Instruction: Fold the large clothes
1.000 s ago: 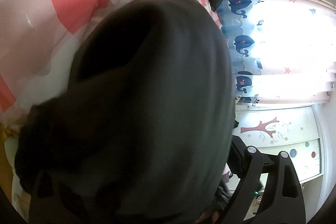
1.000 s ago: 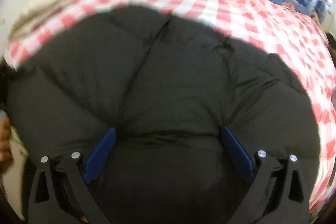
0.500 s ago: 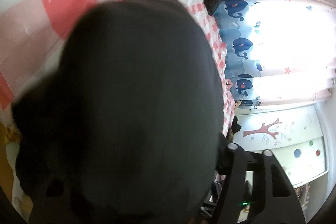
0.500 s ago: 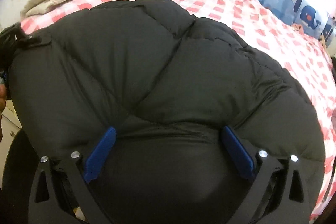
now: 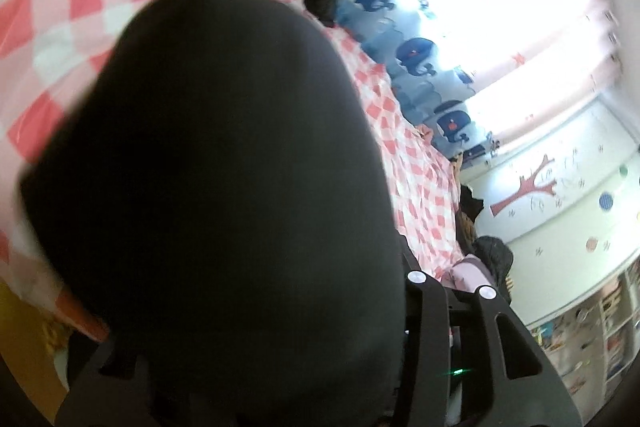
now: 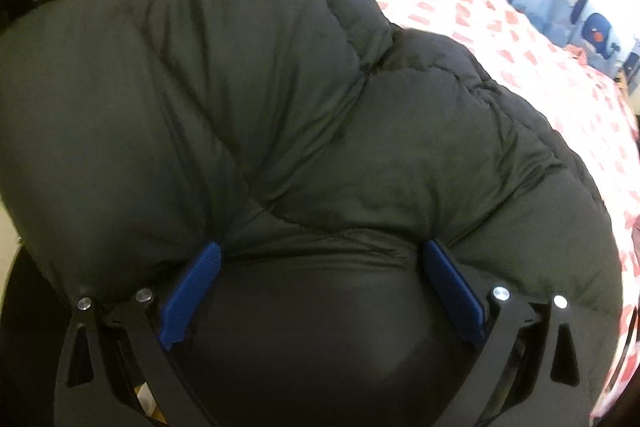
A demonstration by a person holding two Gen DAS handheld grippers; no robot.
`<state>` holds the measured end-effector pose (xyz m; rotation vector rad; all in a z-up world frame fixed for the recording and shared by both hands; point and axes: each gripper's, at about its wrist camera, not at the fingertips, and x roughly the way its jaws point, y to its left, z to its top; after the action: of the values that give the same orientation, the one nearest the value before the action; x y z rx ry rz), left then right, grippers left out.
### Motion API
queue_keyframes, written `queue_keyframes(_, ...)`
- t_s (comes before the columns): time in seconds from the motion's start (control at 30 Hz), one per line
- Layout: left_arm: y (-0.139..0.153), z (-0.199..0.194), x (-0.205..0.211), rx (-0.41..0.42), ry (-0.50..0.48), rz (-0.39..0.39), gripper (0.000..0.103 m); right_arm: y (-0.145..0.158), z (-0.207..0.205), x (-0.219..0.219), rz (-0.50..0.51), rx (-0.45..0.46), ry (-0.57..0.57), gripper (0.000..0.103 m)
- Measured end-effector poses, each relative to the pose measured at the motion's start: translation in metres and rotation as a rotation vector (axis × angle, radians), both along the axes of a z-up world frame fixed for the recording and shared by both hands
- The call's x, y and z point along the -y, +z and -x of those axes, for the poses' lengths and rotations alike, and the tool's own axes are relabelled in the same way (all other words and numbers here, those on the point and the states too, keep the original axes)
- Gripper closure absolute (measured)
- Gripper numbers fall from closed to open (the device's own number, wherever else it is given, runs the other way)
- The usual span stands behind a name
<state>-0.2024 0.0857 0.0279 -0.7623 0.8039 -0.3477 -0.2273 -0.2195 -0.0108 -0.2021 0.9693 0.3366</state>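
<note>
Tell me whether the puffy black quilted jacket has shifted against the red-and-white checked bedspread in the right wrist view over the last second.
Yes. The jacket has risen toward the frame's top, now covering most of the checked bedspread previously visible above it.

Red-checked bedsheet, whale-print curtain (sunlit), tree-decal wall, shelves.

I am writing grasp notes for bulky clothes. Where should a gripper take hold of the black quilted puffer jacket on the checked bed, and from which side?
Grip the black quilted puffer jacket at a stitched seam near its closest edge, coming from the near side, as the right gripper does. The padding is thinnest in the seam valleys, so the blue finger pads probably hold better there than on a puffed panel.
</note>
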Motion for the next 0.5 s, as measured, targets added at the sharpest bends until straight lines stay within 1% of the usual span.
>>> queue_keyframes(0.03, 0.003, 0.001, 0.002, 0.003, -0.002, -0.012, 0.063, 0.010, -0.002, 0.007, -0.037, 0.018, 0.003, 0.006)
queue_keyframes(0.07, 0.005, 0.000, 0.003, 0.003, -0.001, -0.016, 0.063, 0.026, -0.004, 0.017, -0.070, 0.072, -0.019, 0.006)
queue_keyframes(0.13, 0.007, -0.002, 0.003, 0.003, 0.003, -0.023, 0.063, 0.046, -0.017, 0.031, -0.078, 0.132, -0.060, 0.006)
queue_keyframes(0.17, 0.005, 0.008, 0.001, 0.004, 0.005, -0.029, 0.063, 0.055, -0.034, 0.040, -0.078, 0.144, -0.088, 0.006)
queue_keyframes(0.2, 0.005, 0.007, 0.002, 0.001, 0.010, -0.033, 0.063, 0.059, -0.052, 0.045, -0.066, 0.143, -0.112, 0.006)
queue_keyframes(0.23, 0.003, 0.006, 0.001, -0.001, 0.013, -0.032, 0.063, 0.057, -0.071, 0.048, -0.046, 0.128, -0.129, 0.006)
queue_keyframes(0.27, 0.003, 0.003, 0.000, -0.001, 0.015, -0.032, 0.063, 0.048, -0.094, 0.047, -0.023, 0.091, -0.133, 0.006)
queue_keyframes(0.3, 0.004, -0.003, 0.002, 0.000, 0.014, -0.033, 0.064, 0.030, -0.117, 0.042, 0.008, 0.024, -0.123, 0.006)
queue_keyframes(0.37, 0.007, -0.006, 0.006, 0.005, 0.004, -0.044, 0.066, -0.008, -0.145, 0.030, 0.054, -0.096, -0.077, 0.005)
queue_keyframes(0.4, 0.012, -0.007, 0.009, 0.018, -0.002, -0.057, 0.067, -0.013, -0.150, 0.028, 0.048, -0.100, -0.069, 0.006)
queue_keyframes(0.43, 0.016, -0.008, 0.011, 0.031, -0.011, -0.068, 0.067, -0.010, -0.150, 0.028, 0.050, -0.097, -0.072, 0.006)
queue_keyframes(0.5, 0.028, -0.010, 0.022, 0.064, -0.036, -0.105, 0.068, 0.009, -0.136, 0.037, -0.013, -0.044, -0.083, 0.006)
